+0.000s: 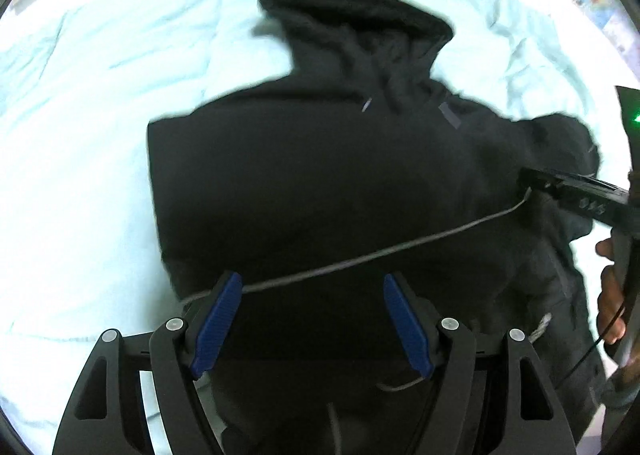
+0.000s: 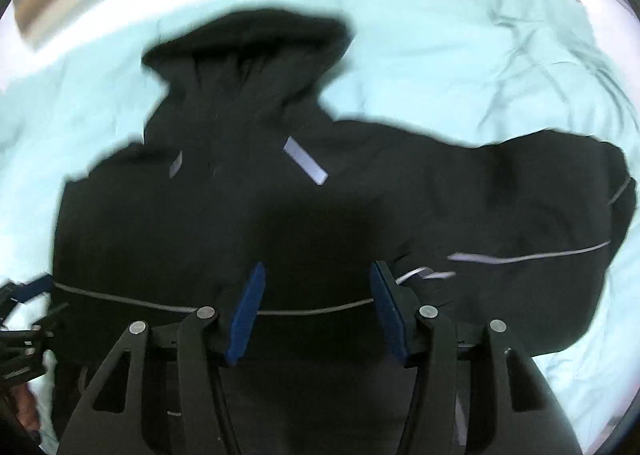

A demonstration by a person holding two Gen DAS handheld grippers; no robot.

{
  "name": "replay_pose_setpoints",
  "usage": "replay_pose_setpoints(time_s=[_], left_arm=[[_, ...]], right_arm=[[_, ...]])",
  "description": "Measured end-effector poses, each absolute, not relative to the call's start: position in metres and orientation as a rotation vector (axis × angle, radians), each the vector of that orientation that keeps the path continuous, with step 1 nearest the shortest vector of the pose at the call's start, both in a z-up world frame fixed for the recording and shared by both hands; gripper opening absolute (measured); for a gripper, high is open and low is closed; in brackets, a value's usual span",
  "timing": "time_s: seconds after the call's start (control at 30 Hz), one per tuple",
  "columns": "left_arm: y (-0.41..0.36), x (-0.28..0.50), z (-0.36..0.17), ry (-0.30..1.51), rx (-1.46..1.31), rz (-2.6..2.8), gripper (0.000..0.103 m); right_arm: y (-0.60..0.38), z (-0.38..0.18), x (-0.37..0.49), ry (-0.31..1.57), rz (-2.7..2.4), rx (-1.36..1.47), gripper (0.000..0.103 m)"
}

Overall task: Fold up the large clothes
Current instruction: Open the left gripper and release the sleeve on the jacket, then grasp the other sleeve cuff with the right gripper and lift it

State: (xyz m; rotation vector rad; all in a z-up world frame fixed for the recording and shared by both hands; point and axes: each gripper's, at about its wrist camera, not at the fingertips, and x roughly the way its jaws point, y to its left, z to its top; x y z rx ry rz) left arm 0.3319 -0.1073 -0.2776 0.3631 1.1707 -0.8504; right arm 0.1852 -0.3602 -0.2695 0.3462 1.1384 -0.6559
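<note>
A: Where do the claws stand?

B: Left gripper (image 1: 312,319) has its blue pads spread wide, nothing pinched; right gripper (image 2: 316,311) also stands apart, empty. Both hang just above the lower part of the black hooded jacket (image 1: 320,175)

A: And the jacket itself?

B: Spread on the pale green bedsheet (image 1: 80,135), hood away from us, one sleeve (image 2: 540,195) thrown out sideways

A: Which step, then?

B: Looks like reaching for the hem. Next, I'd judge, each claw must close on cloth near the grey piping (image 2: 320,311) before lifting toward the hood
</note>
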Motion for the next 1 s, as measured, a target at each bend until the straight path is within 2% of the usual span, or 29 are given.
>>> replay_pose_setpoints(time_s=[0.1, 0.2, 0.3, 0.5, 0.7, 1.0], left_arm=[[-0.102, 0.332, -0.311, 1.242, 0.405, -0.828, 0.075], [-0.105, 0.332, -0.318, 1.254, 0.428, -0.817, 0.075], [-0.100, 0.322, -0.288, 1.216, 0.414, -0.814, 0.075], [-0.041, 0.272, -0.221, 1.120, 0.357, -0.863, 0.075], [0.006, 0.223, -0.182, 1.116, 0.189, -0.857, 0.075], [-0.002, 0.156, -0.137, 1.012, 0.156, -0.827, 0.075]], right_arm=[[-0.362, -0.332, 0.196, 1.289, -0.641, 0.410, 0.057], [-0.368, -0.346, 0.192, 1.262, -0.638, 0.487, 0.056], [-0.367, -0.324, 0.186, 1.276, -0.649, 0.520, 0.056], [-0.315, -0.245, 0.128, 1.153, -0.634, 0.453, 0.056], [-0.262, -0.212, 0.053, 1.120, -0.650, 0.535, 0.057], [-0.298, -0.162, -0.031, 1.029, -0.697, 0.517, 0.057]])
